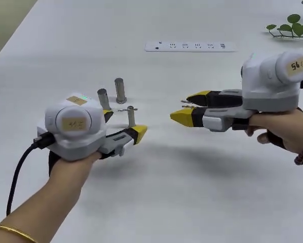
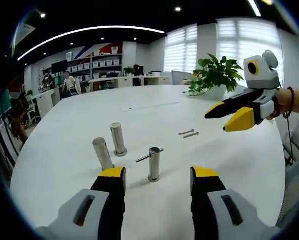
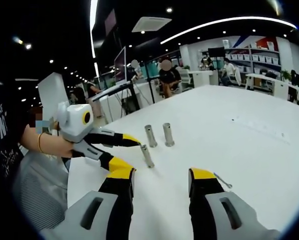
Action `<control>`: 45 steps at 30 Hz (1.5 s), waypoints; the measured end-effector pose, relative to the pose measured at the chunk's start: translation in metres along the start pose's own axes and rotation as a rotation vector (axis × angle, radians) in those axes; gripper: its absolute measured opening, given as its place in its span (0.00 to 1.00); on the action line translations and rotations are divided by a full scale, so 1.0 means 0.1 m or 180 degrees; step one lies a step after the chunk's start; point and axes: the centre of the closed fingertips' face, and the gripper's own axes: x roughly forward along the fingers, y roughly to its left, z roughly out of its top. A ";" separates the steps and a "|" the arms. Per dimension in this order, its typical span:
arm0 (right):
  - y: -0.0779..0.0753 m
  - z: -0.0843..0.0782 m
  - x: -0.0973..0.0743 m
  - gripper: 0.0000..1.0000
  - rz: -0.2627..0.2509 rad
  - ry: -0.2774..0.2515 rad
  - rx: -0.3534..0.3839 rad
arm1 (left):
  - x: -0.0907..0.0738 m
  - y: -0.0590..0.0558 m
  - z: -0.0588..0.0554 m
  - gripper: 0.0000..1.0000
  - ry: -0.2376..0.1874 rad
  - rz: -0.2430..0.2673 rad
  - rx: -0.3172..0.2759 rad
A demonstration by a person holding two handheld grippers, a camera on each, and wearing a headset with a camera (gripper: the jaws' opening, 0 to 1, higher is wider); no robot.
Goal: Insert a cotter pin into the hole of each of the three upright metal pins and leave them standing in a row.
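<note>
**Tongs spread on both sides, one pin fitted**

Left tongs (image 1: 123,124) are wide apart and hold nothing. The nearest metal pin (image 1: 131,118) stands upright in the gap by their yellow tips; whether a tip touches it I cannot tell. A cotter pin (image 1: 127,109) sits crosswise through the hole near its top. Right tongs (image 1: 189,107) are likewise spread and empty, and hover well apart to the right. Below them two loose cotter pins (image 2: 188,133) lie on the white worktop (image 1: 156,197). A second metal pin (image 1: 103,98) and a third metal pin (image 1: 120,90) stand upright and bare, just behind the fitted one.
</note>
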 end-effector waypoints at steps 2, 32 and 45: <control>-0.01 0.04 0.03 0.40 -0.0004 -0.0021 -0.0017 | -0.03 -0.01 0.00 0.53 -0.0007 -0.0028 -0.0025; -0.25 0.34 1.05 0.41 0.0083 -0.0071 -0.0183 | -0.46 0.04 0.11 0.86 -0.0153 -0.0107 -0.0034; -0.21 0.35 1.46 0.35 0.0171 -0.0022 -0.0312 | -0.54 0.04 0.08 0.98 -0.0149 -0.0085 0.0055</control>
